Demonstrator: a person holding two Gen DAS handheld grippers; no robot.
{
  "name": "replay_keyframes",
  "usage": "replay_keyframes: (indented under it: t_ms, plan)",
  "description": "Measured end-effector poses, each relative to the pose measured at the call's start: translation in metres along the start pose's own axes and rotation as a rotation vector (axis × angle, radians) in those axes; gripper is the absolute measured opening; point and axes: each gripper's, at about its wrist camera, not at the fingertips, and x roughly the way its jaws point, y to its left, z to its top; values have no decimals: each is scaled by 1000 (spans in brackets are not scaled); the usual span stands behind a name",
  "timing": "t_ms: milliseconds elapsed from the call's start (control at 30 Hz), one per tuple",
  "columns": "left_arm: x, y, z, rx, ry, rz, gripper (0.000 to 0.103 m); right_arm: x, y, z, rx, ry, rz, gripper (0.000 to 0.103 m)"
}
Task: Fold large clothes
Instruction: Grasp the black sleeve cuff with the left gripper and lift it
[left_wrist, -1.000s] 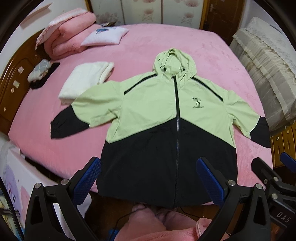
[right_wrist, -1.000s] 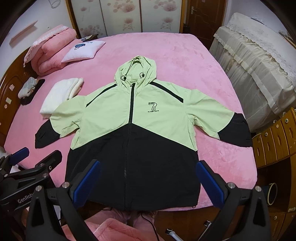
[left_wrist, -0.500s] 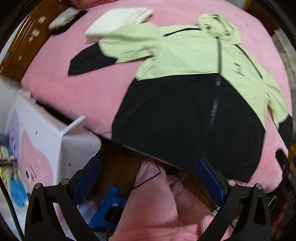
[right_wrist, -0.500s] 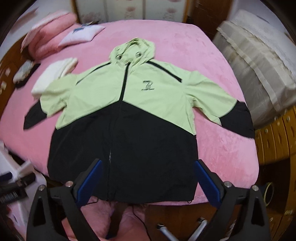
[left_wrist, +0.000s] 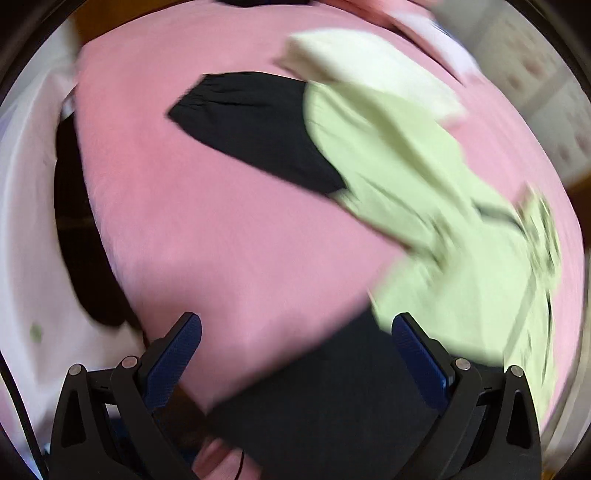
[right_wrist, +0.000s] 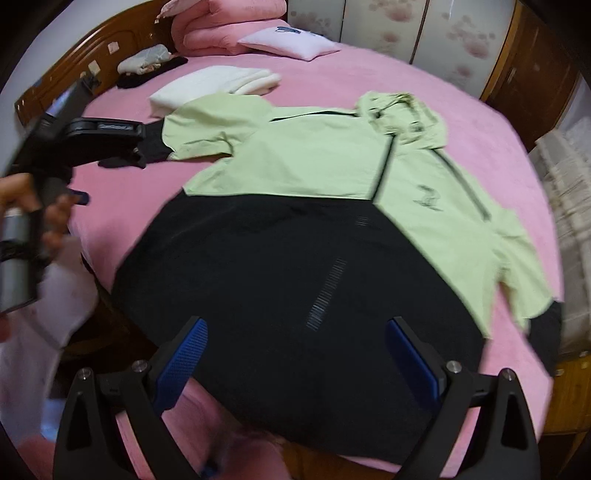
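Both grippers have dropped toward the hooded jacket (right_wrist: 295, 206) spread flat on the pink bed (right_wrist: 369, 70); left gripper (left_wrist: 295, 369), wide and empty, is nearer the black-cuffed sleeve (left_wrist: 255, 122); right gripper (right_wrist: 295, 358), wide and empty after closing slightly, overhangs the hem.

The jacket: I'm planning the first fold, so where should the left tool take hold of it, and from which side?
Probably the black cuff of the sleeve nearest the left tool. The jacket lies flat, front up, on the pink bed, and that sleeve sticks out sideways onto bare cover. Come down from above at its outer end, open jaws astride the cuff.
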Motion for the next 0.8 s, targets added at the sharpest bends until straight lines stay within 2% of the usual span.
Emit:
replay_keyframes:
  t_ms: [167, 233, 333, 500, 600, 700, 767, 800]
  plan:
    - [56, 47, 63, -226, -6, 17, 99, 43, 32, 39, 105, -3, 34, 97]
    - [77, 67, 86, -299, 8, 7, 87, 57, 40, 53, 161, 1, 79, 97]
    - [99, 87, 115, -357, 13, 11, 73, 81, 55, 77, 215, 8, 119, 97]
    - [125, 109, 165, -439, -53, -24, 73, 117, 73, 109, 264, 61, 143, 91]
    - [137, 112, 186, -461, -91, 14, 67, 124, 73, 121, 288, 67, 140, 91]
    - [150, 102, 208, -438, -103, 52, 67, 129, 70, 130, 304, 68, 145, 87]
    - [152, 89, 215, -386, -122, 65, 52, 132, 66, 133, 311, 70, 132, 80]
    - [153, 82, 218, -358, -136, 72, 36, 134, 63, 133, 320, 72, 125, 80]
